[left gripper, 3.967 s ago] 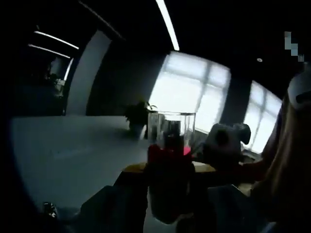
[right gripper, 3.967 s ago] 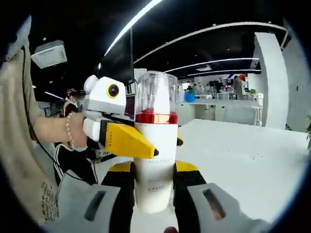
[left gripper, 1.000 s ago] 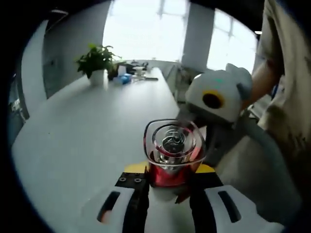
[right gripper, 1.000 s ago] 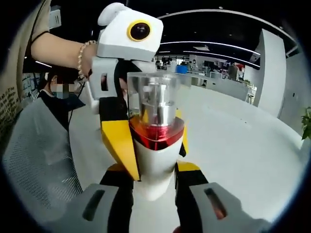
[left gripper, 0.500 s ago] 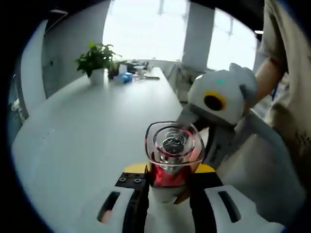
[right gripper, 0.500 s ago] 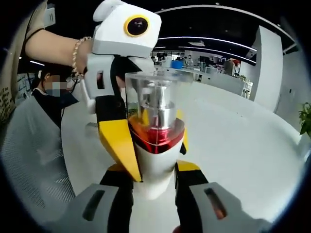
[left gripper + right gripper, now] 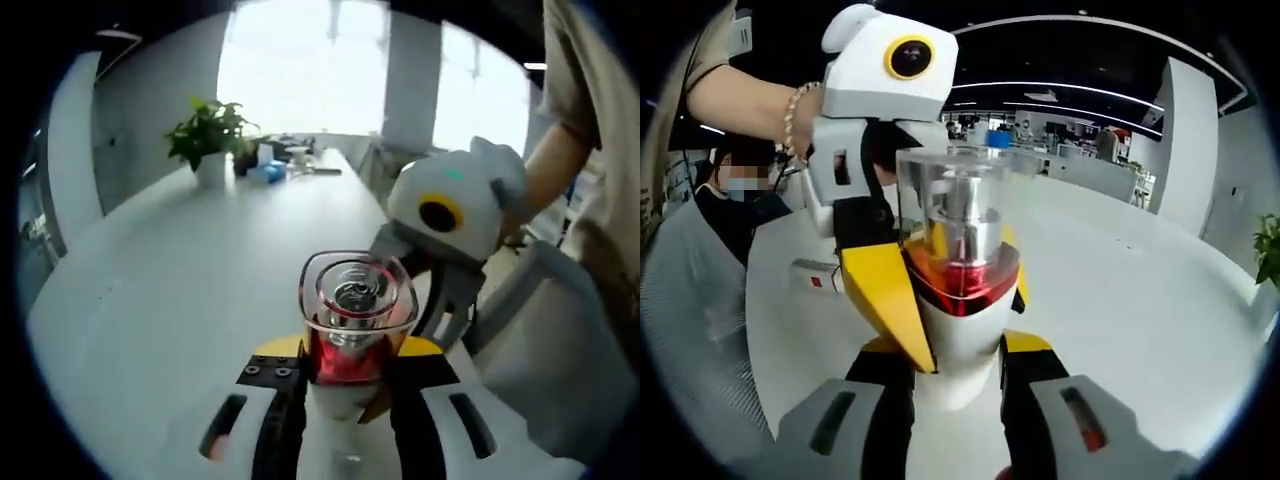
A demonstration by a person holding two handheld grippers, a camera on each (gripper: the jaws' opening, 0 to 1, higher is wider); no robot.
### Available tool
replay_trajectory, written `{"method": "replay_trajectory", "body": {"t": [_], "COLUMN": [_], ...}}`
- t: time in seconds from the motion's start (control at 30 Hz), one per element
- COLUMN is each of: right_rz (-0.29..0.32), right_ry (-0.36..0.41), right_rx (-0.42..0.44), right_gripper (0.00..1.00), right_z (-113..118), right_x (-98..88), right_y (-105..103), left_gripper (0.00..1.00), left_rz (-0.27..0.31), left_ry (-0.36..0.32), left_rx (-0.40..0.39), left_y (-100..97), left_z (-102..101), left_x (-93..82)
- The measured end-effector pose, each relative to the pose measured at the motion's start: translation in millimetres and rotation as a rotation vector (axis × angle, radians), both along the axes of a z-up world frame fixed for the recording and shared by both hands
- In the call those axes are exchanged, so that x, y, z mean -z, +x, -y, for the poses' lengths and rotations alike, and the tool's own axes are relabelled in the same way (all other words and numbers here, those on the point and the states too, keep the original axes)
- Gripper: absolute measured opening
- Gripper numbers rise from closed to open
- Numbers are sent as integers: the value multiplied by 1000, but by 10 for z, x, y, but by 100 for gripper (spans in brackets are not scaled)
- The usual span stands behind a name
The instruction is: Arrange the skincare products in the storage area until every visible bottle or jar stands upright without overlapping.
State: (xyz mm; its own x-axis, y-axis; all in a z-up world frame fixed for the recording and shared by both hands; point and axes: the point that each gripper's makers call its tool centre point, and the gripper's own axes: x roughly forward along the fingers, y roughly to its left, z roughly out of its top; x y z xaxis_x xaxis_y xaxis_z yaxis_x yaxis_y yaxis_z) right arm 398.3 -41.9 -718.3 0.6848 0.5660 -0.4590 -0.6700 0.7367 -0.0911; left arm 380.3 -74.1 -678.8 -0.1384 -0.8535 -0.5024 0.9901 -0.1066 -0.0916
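Bottle point(image 7: 958, 300): white, red collar, clear cap; long axis upright above the table point(image 7: 1160, 300).
Left tongs point(image 7: 345, 395): clenched on its body.
Right tongs point(image 7: 955, 390): clenched likewise, opposite side.

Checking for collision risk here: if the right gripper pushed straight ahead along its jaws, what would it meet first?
The right gripper is already closed on the pump bottle. Just beyond, the left gripper grips the same bottle, so it would likely be met first; the depth is hard to judge.
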Motion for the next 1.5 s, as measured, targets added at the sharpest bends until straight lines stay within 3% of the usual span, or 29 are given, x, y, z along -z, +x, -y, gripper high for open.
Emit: {"method": "replay_trajectory", "body": {"t": [0.6, 1.0, 1.23, 1.5], "right_rz": [22, 12, -25, -41], "right_ry": [-15, -2, -21, -17], "right_rx": [-13, -12, -1, 12], "right_gripper": [33, 32, 33, 41], "right_z": [51, 36, 49, 62], "right_x": [2, 7, 78, 66], "right_y": [424, 424, 393, 318], "left_gripper": [27, 28, 29, 34], "left_rz": [14, 6, 15, 4], "left_ry": [-1, 5, 40, 39], "left_rx": [-27, -29, -48, -85], "left_y": [408, 412, 426, 392], "left_z": [61, 47, -1, -95], "left_x": [-24, -16, 53, 17]}}
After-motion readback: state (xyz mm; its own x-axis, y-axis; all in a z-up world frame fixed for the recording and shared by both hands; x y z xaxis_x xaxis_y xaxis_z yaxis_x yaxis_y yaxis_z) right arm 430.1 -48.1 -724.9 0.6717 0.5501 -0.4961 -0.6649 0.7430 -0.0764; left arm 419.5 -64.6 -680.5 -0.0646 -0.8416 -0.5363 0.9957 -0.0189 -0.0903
